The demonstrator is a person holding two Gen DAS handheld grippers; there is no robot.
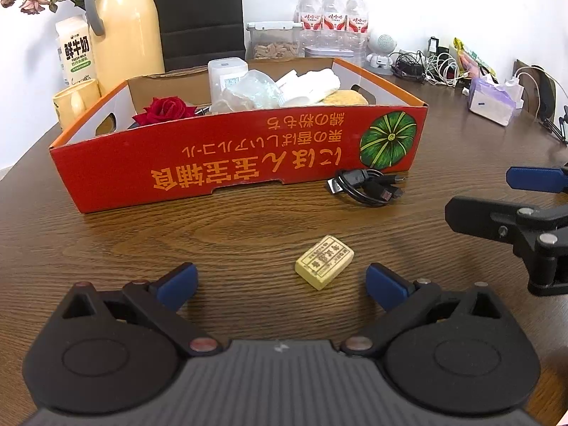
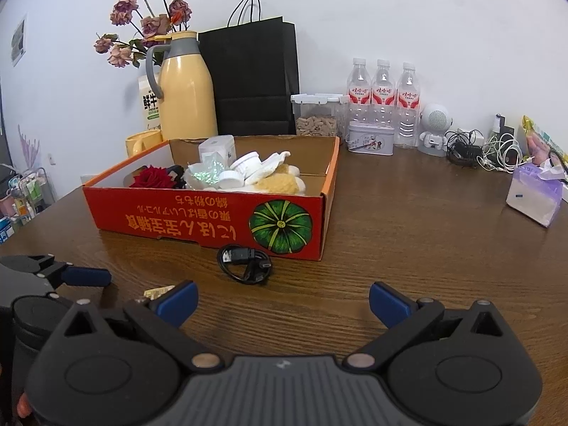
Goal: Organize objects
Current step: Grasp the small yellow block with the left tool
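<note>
- Left wrist view: left gripper (image 1: 281, 280) spread wide and empty low in frame; yellow block (image 1: 324, 267) lies whole between its fingers, on the wooden table (image 1: 106, 248).
- Right wrist view: right gripper (image 2: 283, 300) likewise wide and empty; only a yellow sliver at lower left, probably that block, shows.
- Black cable (image 2: 245, 262) touches the red box (image 2: 177, 218).

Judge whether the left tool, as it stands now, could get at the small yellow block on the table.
Probably yes. The left tool is open, and the small yellow block lies on bare table just ahead of its fingers, nothing between them.
</note>
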